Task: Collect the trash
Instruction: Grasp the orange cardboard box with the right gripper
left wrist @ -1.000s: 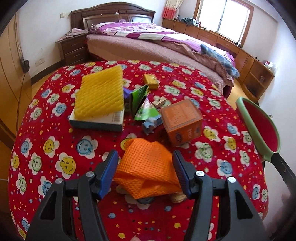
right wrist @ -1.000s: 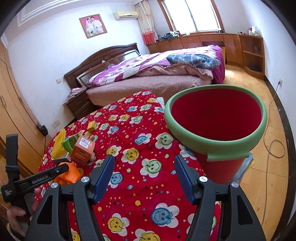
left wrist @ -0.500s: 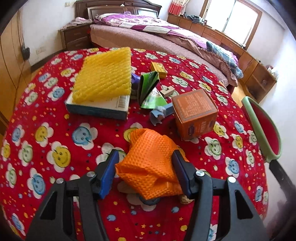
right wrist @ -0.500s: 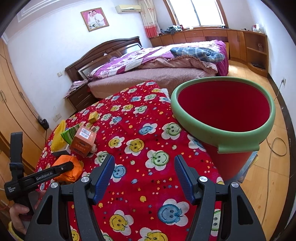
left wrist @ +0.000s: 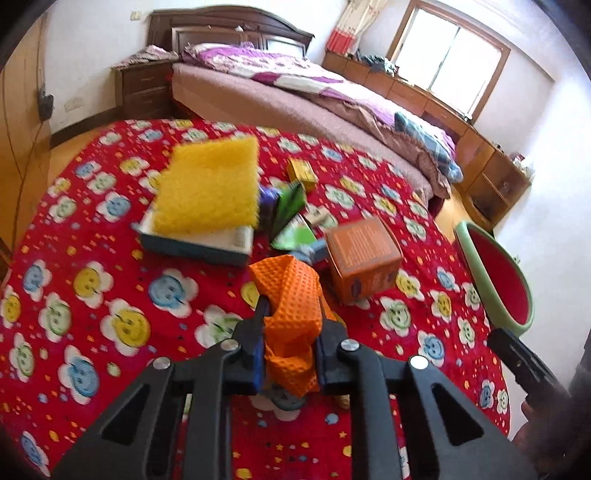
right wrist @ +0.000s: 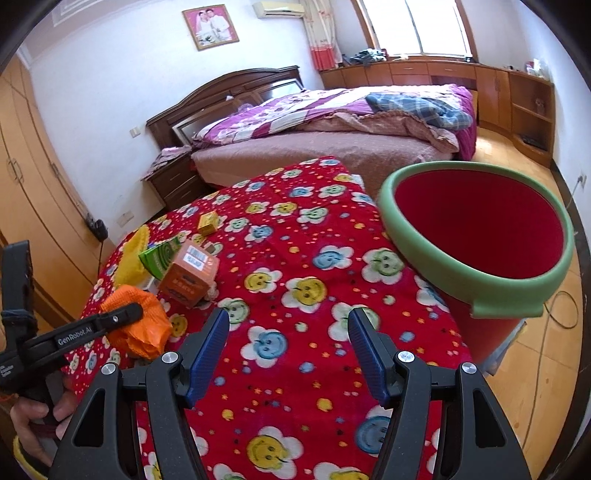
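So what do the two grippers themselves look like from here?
Both are alike: the left gripper and the right gripper have black plastic bodies with silver bolts and triangular cut-outs. The fingers carry textured blue pads. White "GenRobot.AI" lettering runs along the left one's side.

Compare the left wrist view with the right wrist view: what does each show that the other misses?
Only the left wrist view shows the left tongs from behind, pinching the orange mesh, and the white box under the yellow mesh sheet. Only the right wrist view shows the open right tongs, the whole bin mouth and the wall portrait. Both share the orange cube box, green packet, small yellow box, flowered red tablecloth and bed.
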### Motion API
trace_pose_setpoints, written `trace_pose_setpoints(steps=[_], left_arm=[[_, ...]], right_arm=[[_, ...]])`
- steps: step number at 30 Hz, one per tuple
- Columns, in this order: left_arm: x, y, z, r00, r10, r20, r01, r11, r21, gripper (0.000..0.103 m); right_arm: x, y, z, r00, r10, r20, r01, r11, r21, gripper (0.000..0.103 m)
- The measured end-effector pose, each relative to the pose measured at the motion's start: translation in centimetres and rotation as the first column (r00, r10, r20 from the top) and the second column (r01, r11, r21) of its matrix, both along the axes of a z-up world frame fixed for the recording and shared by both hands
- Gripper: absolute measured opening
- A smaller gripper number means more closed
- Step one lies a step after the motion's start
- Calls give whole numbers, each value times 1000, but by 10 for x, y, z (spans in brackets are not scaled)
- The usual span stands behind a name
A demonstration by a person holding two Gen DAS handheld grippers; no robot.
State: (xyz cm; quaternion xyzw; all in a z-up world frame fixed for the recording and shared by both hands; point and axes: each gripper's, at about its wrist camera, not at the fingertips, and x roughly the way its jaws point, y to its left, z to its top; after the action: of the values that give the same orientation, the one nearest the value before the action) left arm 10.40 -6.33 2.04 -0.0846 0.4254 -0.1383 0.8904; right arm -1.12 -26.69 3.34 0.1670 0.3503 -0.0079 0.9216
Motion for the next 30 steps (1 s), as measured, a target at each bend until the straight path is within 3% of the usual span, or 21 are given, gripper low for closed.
trace_pose_setpoints(steps=[10, 18, 20, 30], left_arm=[[9, 32, 9, 987, 143, 72, -151, 982, 116, 20], [13, 44, -2, 985, 165, 52, -171, 978, 118, 20], [14, 44, -4, 986, 163, 47, -167, 979, 115, 20], [20, 46, -10, 987, 158, 31, -161, 982, 99, 20]], right_arm=[[40, 36, 1, 993, 114, -24, -113, 993, 19, 68], [81, 66, -6, 982, 177, -67, -175, 984, 36, 69], [88, 73, -9, 979, 189, -78, -187, 982, 26, 78], [118, 101, -27, 964, 226, -138, -240, 966, -98, 79]])
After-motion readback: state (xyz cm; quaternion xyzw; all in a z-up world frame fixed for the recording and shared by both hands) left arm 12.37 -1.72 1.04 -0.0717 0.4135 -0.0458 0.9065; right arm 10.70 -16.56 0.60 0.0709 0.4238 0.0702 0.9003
